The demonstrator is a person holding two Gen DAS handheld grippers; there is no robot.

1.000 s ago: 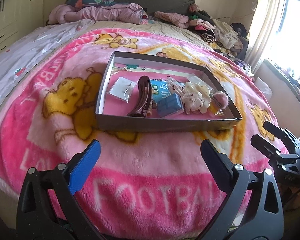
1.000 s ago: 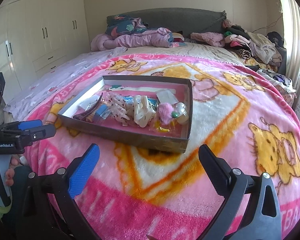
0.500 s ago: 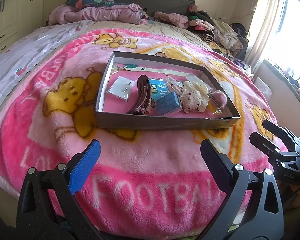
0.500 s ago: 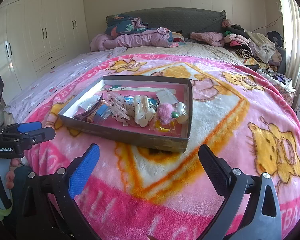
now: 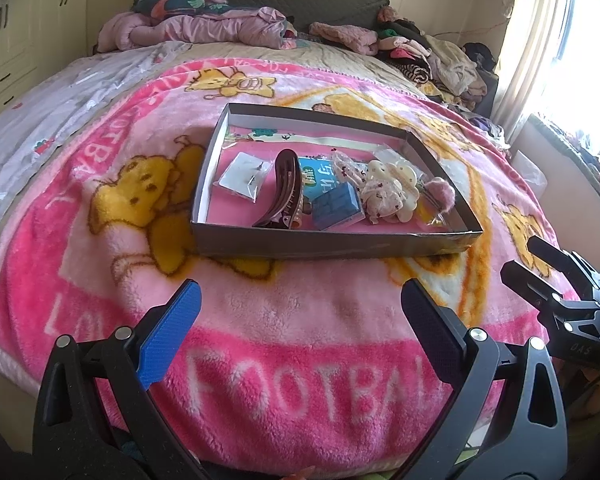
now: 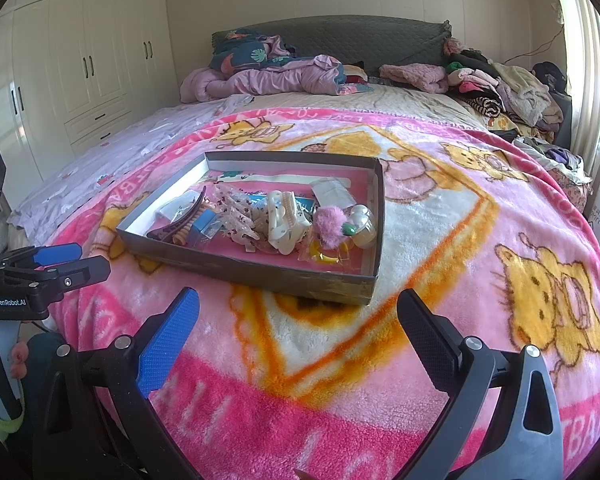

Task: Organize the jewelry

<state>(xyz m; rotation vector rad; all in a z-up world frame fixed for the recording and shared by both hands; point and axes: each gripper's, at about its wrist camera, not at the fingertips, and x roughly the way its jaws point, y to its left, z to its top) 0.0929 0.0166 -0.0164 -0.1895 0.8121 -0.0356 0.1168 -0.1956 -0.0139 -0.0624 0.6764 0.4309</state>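
A bed (image 6: 420,128) with grey headboard (image 6: 340,36), cream wardrobes (image 6: 80,60) left, bright curtained window (image 5: 572,40) right.

A shallow grey box (image 5: 332,242) with a pink floor lies flat on the bed's blanket (image 5: 260,320). Inside, left to right: a clear packet (image 5: 244,176), a dark brown hair clip (image 5: 284,188), a blue cube (image 5: 336,206), cream floral clips (image 5: 388,192) and a pink pom-pom (image 5: 442,196). Items overlap mid-box.

The blanket (image 5: 284,320) near my tongs reads "FOOTBAL" in white. My left gripper (image 6: 40,268) body carries "GenRobot.AI". My right gripper (image 5: 556,280) shows "DAS".
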